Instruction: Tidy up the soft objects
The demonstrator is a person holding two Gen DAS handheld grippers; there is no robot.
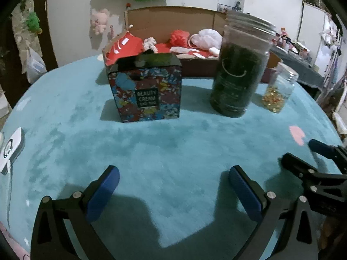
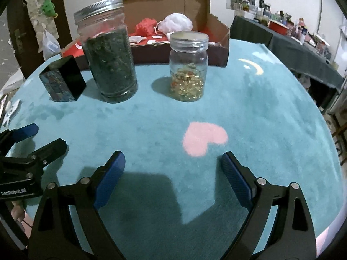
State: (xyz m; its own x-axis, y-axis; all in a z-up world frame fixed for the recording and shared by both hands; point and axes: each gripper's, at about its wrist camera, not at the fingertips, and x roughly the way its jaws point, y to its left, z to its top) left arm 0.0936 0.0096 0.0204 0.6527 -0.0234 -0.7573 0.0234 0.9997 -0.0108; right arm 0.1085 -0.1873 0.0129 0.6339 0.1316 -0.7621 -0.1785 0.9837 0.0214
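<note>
A cardboard box (image 1: 195, 65) (image 2: 221, 52) stands at the back of the teal cloth. In it lie a red puffy sponge (image 1: 179, 36) (image 2: 146, 26), a white puffy sponge (image 1: 207, 38) (image 2: 177, 22), a small pale plush (image 1: 150, 43) and flat white pads on red lining. My left gripper (image 1: 173, 178) is open and empty, low over the near cloth. My right gripper (image 2: 173, 162) is open and empty beside it; it also shows at the right edge of the left wrist view (image 1: 303, 153).
A patterned "Beauty Cream" box (image 1: 147, 91) (image 2: 63, 80), a tall jar of dark green stuff (image 1: 238, 69) (image 2: 108, 54) and a small jar of yellow beads (image 1: 279, 88) (image 2: 188, 67) stand in front of the cardboard box. A pink heart (image 2: 203, 138) marks the cloth. A white device (image 1: 10, 149) lies at the left edge.
</note>
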